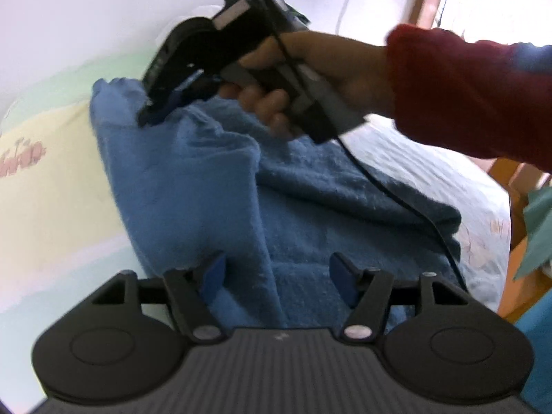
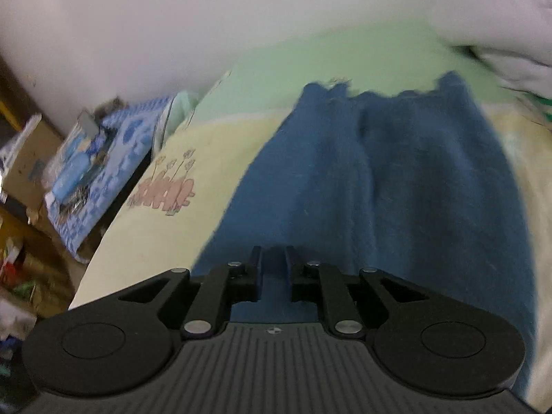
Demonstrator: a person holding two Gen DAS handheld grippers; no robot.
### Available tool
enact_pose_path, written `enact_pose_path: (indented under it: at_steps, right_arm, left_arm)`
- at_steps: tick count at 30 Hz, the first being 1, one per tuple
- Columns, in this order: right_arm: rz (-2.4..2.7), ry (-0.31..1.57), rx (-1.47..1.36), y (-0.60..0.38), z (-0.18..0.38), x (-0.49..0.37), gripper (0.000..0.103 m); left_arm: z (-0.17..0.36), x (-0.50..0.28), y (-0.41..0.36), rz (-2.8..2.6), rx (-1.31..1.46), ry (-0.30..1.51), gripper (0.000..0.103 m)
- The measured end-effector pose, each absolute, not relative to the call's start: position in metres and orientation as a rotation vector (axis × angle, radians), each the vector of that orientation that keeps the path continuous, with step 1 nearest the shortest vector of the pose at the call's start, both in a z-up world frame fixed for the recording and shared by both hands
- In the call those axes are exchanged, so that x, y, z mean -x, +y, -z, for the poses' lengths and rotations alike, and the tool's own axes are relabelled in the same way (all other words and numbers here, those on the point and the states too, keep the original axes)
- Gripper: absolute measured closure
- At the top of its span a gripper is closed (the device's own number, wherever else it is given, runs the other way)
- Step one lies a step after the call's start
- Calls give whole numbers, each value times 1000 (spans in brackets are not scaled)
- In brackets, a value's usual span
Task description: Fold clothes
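Note:
A blue towel (image 1: 310, 207) lies rumpled on the bed, with a raised fold running toward the left wrist camera. My left gripper (image 1: 277, 274) stands open low over its near end, the fold passing between the fingers close to the left pad. My right gripper (image 1: 151, 112), held by a hand (image 1: 310, 69) in a red sleeve (image 1: 465, 96), has its tips at the towel's far raised corner. In the right wrist view the right gripper (image 2: 274, 258) shows only a narrow gap, with the blue towel (image 2: 396, 189) spread beneath it and nothing clearly pinched.
The bed sheet (image 2: 207, 145) is pale yellow and green with a pink print. A white pillow (image 2: 500, 34) sits at the far right. Boxes and a blue patterned packet (image 2: 89, 158) crowd the floor to the left. A black cable (image 1: 396, 193) trails over the towel. Wooden furniture (image 1: 517, 179) stands beside the bed.

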State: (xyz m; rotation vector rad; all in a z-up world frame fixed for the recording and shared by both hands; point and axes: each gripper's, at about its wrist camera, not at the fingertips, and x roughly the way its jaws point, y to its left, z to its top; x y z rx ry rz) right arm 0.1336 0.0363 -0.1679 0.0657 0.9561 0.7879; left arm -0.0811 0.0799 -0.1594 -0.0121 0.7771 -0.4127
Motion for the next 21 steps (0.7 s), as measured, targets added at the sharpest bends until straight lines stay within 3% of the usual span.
enact_pose_path:
  at_steps: [3,9,13,16,21]
  right_arm:
    - [-772,952,-145,9,159,-111,78]
    - [-695,938,-156,-36,165,-50,84]
    - [-657,915,-285,-51,162,-33,74]
    - [-639,878,-212,-45,170,-30,82]
    - [-633,804,-119,-62,143,-8,76]
  left_arm:
    - [157,87,79,469,-5,780,31]
    - [162,101,71,536,-57,778,29]
    - [162,97,74,544,18,791,28]
    - [163,98,68,526,-4,792,29]
    - [140,129,68,524,-17,785,31]
